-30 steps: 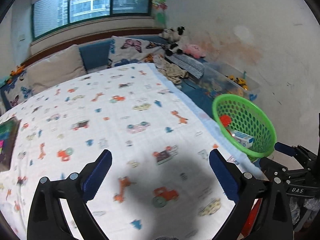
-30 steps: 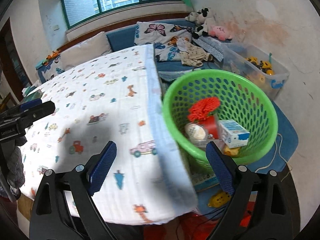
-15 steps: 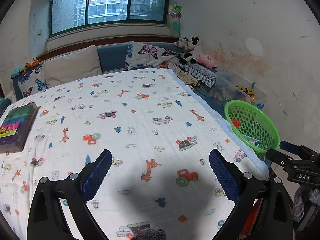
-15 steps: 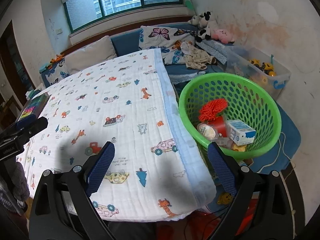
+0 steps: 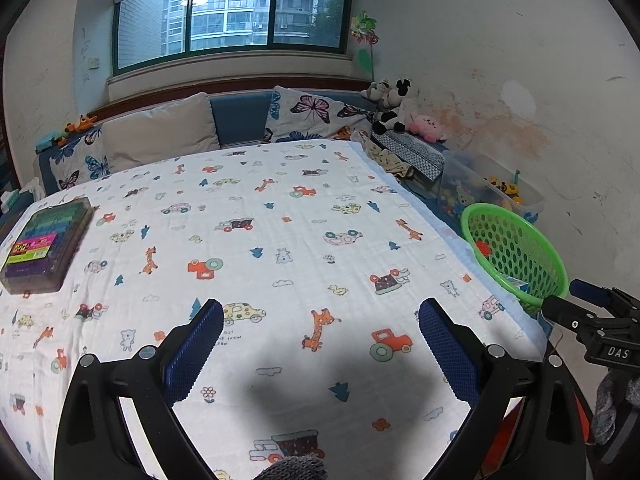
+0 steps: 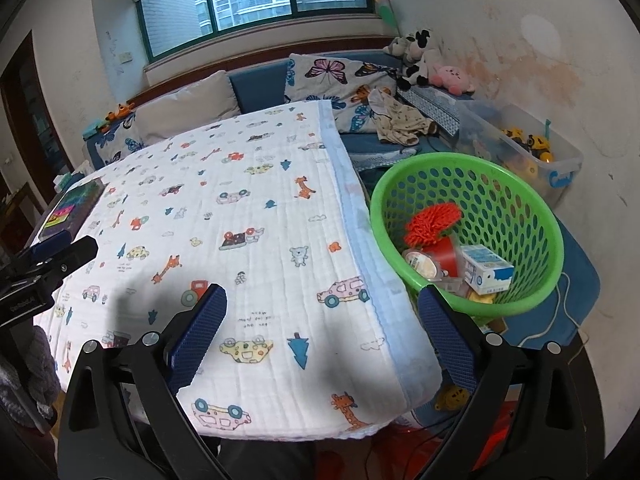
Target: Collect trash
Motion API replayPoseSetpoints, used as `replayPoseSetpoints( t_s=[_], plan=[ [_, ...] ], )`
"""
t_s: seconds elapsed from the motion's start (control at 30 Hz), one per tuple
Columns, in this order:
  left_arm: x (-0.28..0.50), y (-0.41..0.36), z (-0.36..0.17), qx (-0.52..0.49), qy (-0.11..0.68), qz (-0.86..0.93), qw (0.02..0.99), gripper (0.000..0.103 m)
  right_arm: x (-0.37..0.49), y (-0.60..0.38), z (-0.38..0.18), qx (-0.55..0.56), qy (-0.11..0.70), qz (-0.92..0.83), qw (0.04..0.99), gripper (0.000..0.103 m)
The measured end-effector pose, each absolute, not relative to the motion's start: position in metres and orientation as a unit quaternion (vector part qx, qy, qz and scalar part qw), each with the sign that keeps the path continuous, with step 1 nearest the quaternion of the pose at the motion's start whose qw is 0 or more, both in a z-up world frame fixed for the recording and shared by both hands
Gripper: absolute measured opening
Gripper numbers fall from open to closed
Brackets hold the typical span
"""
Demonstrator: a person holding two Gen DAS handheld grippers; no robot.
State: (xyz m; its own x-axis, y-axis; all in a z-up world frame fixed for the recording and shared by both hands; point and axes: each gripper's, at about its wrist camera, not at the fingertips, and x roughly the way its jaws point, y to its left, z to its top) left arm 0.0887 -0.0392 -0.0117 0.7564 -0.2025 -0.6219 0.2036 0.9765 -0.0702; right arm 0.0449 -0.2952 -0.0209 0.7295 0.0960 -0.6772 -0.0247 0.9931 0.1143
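A green mesh basket stands on the floor right of the table, and also shows in the left wrist view. It holds a red mesh piece, a white-and-blue carton, a round lidded cup and a red item. My left gripper is open and empty above the table's near edge. My right gripper is open and empty above the table's near right corner, left of the basket.
The table wears a white cloth with cartoon prints. A dark box of coloured items lies at its left. Behind are cushions, plush toys and a clear toy bin. A blue mat lies under the basket.
Both grippers have pulled back and risen, so more of the table and room shows. Both stay open and empty.
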Motion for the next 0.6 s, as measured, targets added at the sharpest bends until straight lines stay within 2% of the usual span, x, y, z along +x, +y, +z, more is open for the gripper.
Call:
replayPoseSetpoints(
  t_s=[0.6],
  plan=[
    [0.0812,-0.0341,-0.0111,-0.012,0.326,-0.098,0.940,0.095,0.0409,-0.2953,-0.0152,0.047,0.358,0.031,0.932,0.097]
  ],
)
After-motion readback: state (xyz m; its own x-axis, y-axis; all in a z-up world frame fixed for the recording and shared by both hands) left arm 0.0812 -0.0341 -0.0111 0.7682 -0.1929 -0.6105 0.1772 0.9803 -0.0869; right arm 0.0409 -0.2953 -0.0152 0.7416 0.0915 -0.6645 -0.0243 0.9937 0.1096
